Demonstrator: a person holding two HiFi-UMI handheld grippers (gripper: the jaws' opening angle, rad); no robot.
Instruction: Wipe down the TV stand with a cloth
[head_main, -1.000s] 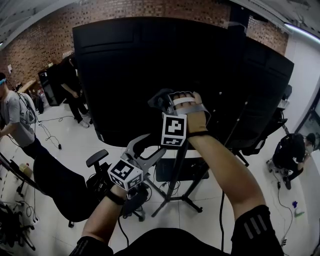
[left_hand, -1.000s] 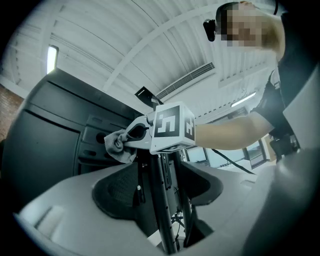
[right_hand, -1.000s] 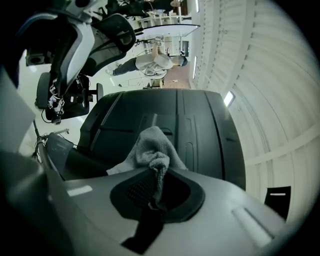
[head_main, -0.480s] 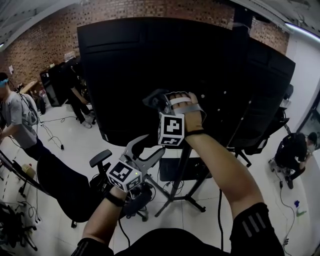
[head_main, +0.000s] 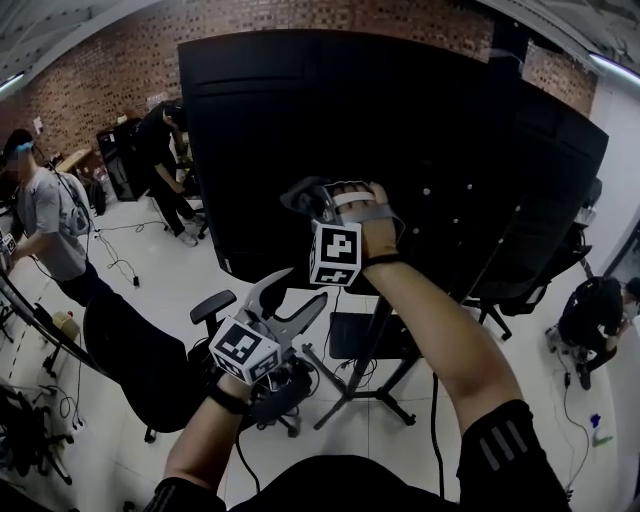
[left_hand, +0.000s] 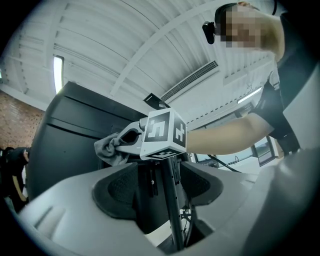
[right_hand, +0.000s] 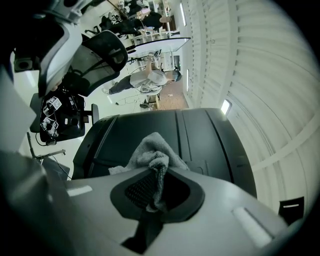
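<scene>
**Cloth (right_hand: 150, 152) pinched in the right tongs (head_main: 300, 198), up on the TV's back**

Head view: the right tongs are raised to the black rear panel of the TV (head_main: 420, 140), tips at its surface. The left tongs (head_main: 293, 297) hang lower and nearer, short of the TV stand (head_main: 372, 345), whose pole drops to splayed feet on the white floor (head_main: 150, 270). An office chair (head_main: 140, 370) sits at the left.

Left gripper view: these tongs stand wide with nothing gripped; the stand's pole shows beyond the gap. Above, the right tongs carry the bunched grey cloth at the panel.

Right gripper view: the tongs are closed tight on the cloth, a fold trapped between the pads, the rest bulging forward against the dark panel.
</scene>
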